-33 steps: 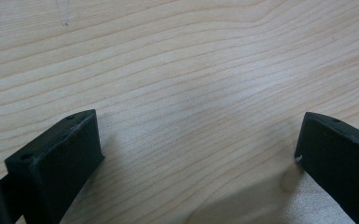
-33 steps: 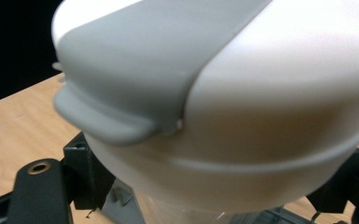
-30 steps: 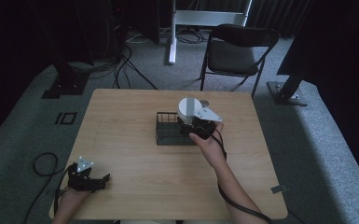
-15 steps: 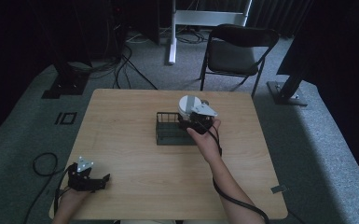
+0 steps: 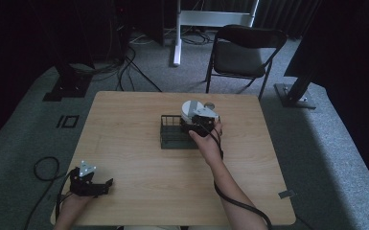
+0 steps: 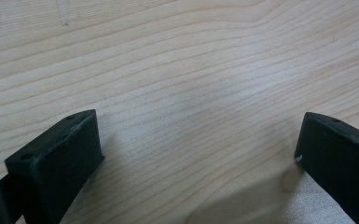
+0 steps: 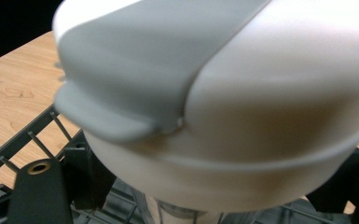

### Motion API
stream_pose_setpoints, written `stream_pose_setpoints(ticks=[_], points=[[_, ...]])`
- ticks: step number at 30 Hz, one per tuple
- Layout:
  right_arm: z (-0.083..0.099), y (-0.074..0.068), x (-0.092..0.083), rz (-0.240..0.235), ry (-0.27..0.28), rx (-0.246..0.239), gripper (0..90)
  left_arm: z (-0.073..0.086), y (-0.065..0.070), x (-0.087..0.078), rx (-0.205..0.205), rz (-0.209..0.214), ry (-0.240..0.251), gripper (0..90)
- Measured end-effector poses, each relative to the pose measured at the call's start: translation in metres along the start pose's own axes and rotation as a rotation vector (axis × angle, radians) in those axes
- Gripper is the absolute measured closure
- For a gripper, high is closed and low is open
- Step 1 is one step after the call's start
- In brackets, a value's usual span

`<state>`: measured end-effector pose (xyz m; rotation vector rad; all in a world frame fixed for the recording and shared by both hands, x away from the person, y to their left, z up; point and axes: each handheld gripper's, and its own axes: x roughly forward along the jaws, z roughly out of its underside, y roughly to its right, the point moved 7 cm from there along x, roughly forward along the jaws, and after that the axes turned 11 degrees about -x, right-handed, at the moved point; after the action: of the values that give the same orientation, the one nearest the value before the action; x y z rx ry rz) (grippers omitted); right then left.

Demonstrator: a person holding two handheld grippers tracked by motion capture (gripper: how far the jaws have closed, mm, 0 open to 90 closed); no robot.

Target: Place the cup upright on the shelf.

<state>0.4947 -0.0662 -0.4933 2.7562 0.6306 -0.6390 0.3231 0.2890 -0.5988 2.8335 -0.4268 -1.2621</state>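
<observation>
Here the right gripper (image 5: pixel 199 125) is above the right end of a black wire rack (image 5: pixel 172 135), which stands near the middle of the wooden table (image 5: pixel 124 115), a little toward its far edge. A white container with a grey lid (image 5: pixel 190 108) is at this gripper, over the rack's far right corner. In the right gripper view the container (image 7: pixel 261 116) is very close and blurred, so it covers nearly everything; the jaws go under it and their tips are hidden. They appear to be closed on its lower part, but the exact contact cannot be made out. The rack's wires (image 7: pixel 37 140) show only at the bottom and left, cut off by the frame.

The left gripper (image 5: pixel 92 184) lies at the near left corner of the table, with the hand behind it cut off by the lower edge. In the left gripper view its two black jaws stand wide apart over bare wood (image 6: pixel 177 93), with nothing between them.
</observation>
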Motion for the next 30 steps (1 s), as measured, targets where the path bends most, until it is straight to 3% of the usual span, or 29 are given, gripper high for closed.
stream_pose_setpoints(ticks=[30], points=[[0.011,-0.009,0.014,-0.061,-0.097,-0.069,18.4,0.000,0.000,0.000,0.000,0.000,0.000,0.6]])
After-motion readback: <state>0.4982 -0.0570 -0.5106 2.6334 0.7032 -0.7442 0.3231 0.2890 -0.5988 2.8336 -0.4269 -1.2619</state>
